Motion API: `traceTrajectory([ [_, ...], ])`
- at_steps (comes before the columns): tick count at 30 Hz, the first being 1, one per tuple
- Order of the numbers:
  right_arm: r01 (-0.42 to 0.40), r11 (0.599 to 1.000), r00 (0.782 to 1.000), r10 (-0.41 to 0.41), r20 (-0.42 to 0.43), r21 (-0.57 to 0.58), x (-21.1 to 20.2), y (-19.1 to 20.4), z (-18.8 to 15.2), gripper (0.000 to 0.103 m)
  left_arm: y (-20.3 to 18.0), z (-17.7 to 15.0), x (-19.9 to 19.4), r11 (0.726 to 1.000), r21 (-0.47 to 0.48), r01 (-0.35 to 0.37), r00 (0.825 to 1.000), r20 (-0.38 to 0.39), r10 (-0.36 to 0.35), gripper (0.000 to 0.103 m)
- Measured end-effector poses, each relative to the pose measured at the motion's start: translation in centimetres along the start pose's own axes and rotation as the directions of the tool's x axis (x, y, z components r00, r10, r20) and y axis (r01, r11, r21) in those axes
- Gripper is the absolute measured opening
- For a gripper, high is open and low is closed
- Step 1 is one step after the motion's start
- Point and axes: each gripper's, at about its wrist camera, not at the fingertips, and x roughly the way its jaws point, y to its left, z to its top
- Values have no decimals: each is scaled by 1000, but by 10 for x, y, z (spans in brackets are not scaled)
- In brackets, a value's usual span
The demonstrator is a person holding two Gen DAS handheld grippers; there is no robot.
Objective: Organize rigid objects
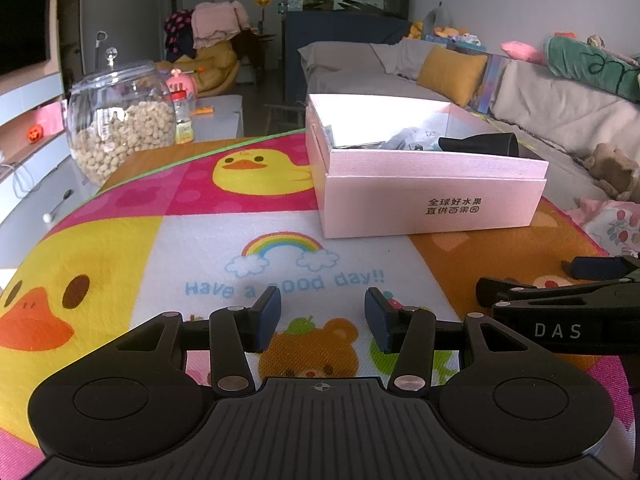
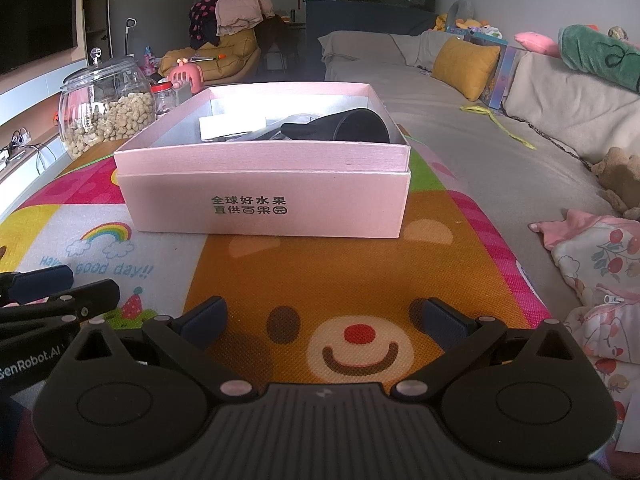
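Nearest each camera sits that gripper's own black body, with two blue-padded fingers reaching forward over a cartoon-printed mat (image 1: 192, 216). Left gripper (image 1: 322, 318): fingers parted with a moderate gap, nothing between them, poised above the bear print and the lettering "Have a good day!!". Right gripper (image 2: 322, 322): fingers spread wider, likewise empty, above the large smiling bear face. The two grippers lie side by side, close together; each appears at the edge of the other's view.

Pink box (image 2: 264, 204): rectangular, open-topped, standing on the mat ahead of both grippers and apart from them. Its upper section is seated in a slightly wider lower one, and dark printed characters mark the near wall. From the left wrist view it stands right of centre; from the right wrist view, straight ahead.

Black nozzle (image 2: 344, 126): a flared, funnel-like rigid object lying on its side inside the box, toward the right, its wide mouth facing right. Beside it, to the left, lie pale paper (image 2: 232, 126) and clear wrapping; these contents are only partly visible over the rim.

Clear jar (image 1: 120, 120): round, lidded, part-filled with pale nuts, standing at the far left edge of the table, well apart from the box. A smaller red-capped jar (image 2: 164, 98) stands just behind it.

Grey sofa (image 2: 460, 128): runs along the right, carrying a yellow cushion (image 2: 466, 66) and soft toys.
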Motion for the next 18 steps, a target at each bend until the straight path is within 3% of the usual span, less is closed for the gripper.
traceTrajectory([
  [18,0,1000,1000,0,0,0,0,0,0,103,-3,0,0,1000,7,-7,1000,-1,7,52],
])
